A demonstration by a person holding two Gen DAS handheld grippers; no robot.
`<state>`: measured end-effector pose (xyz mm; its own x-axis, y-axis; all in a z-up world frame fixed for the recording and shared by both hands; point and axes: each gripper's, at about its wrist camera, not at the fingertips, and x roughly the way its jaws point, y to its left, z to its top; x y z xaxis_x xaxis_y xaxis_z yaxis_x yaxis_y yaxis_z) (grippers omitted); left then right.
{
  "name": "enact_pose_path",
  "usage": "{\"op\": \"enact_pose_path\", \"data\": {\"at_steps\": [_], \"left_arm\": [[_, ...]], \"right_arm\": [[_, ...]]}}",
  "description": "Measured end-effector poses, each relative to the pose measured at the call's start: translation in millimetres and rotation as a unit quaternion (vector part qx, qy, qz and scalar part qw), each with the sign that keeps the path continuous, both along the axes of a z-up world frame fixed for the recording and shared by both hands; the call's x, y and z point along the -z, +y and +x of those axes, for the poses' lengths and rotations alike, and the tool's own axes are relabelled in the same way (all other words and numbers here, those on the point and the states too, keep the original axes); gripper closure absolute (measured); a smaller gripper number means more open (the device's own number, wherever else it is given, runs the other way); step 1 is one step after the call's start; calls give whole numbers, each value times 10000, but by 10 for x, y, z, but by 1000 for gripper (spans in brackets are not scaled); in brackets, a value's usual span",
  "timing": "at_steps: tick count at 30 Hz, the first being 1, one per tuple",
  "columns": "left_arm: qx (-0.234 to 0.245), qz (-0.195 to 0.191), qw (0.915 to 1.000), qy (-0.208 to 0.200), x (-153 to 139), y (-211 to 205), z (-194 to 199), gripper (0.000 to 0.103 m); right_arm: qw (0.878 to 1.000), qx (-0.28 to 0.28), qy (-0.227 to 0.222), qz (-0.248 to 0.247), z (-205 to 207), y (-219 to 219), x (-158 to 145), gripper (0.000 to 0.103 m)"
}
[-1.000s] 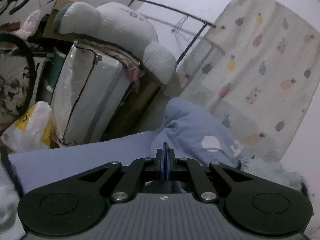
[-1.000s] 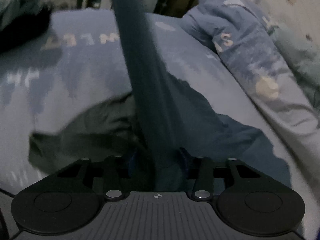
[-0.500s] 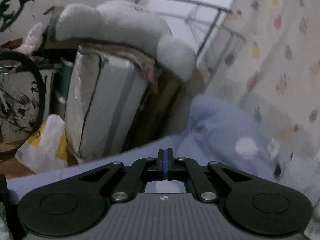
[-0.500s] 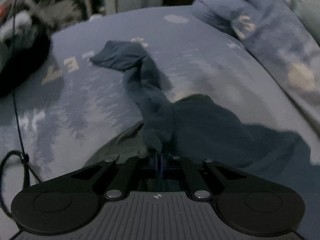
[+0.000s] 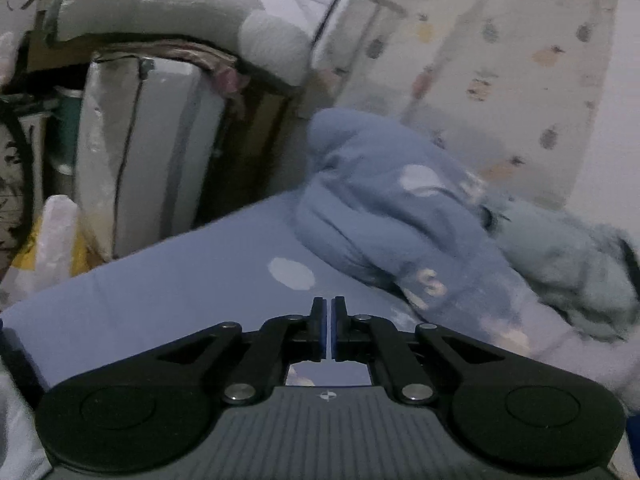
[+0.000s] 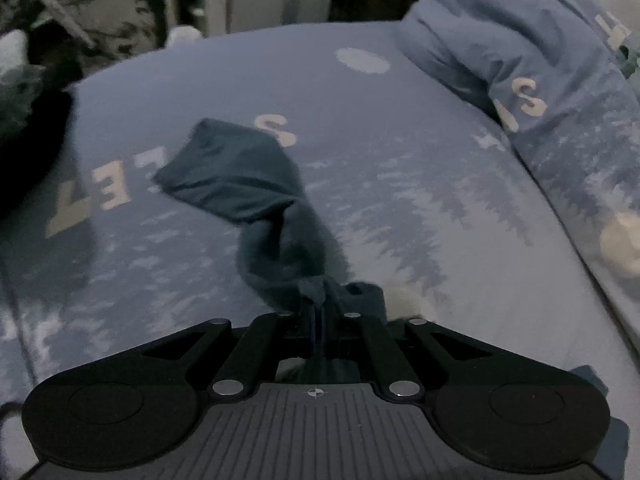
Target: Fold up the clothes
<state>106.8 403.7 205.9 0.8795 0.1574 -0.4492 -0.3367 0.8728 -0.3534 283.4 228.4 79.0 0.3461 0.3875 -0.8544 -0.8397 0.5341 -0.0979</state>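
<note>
The right tongs (image 6: 316, 312) are clenched on a dark garment (image 6: 248, 176) that trails toward 11 o'clock across the bed (image 6: 400, 168), while the left tongs (image 5: 329, 320), pressed together on nothing, hover above the sheet.

Matt dark cloth garment (image 6: 244, 172) lies on a soft printed cotton sheet (image 6: 400, 152).

Flat blue printed bed sheet (image 6: 400, 184) open mid-bed, bunched blue quilt (image 6: 520, 64) blocking right, dark blue crumpled garment (image 6: 256, 184) lying centre-left
</note>
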Motion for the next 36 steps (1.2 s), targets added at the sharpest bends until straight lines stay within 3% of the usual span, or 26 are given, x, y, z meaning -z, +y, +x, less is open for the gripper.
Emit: {"op": "enact_pose_path", "data": {"at_steps": [3, 4, 6, 7, 8, 11, 13, 18, 22, 25, 30, 36], "left_arm": [[376, -41, 9992, 85, 16, -143, -295, 88], [519, -20, 9985, 154, 38, -212, -418, 87], [724, 38, 9971, 248, 62, -328, -675, 84], [770, 91, 9967, 241, 56, -377, -827, 80], [771, 148, 9967, 215, 38, -406, -971, 78], [507, 353, 9981, -38, -163, -357, -1429, 69], [245, 516, 9980, -257, -364, -286, -1731, 54], [-261, 938, 9923, -761, -924, -221, -2451, 40], [-290, 956, 9901, -989, -1198, -338, -2882, 30], [-143, 783, 9912, -1056, -1311, -462, -3089, 30], [291, 442, 9932, -1035, -1348, -670, -3289, 28], [1112, 100, 9924, -526, -1031, -1139, -3342, 28]], "right_arm": [[9993, 144, 243, -257, 40, 15, 143, 96], [9991, 128, 294, -281, 6, -2, 144, 91], [9992, 59, 352, -193, -118, -81, 43, 61], [9996, 9, 275, -106, -217, -151, -66, 35], [9998, -33, 209, 3, -323, -229, -190, 23], [9989, -121, 116, 434, -687, -521, -657, 22], [9960, -135, 64, 885, -1005, -819, -1076, 20], [9784, -154, 96, 2058, -1921, -1733, -2030, 8], [9787, -279, -193, 2026, -2705, -2232, -2286, 7], [9800, -376, -448, 1901, -3292, -2577, -2430, 3], [9885, -289, -519, 1388, -3911, -2792, -2090, 3], [9960, -410, -617, 496, -4204, -2636, -1104, 7]]}}
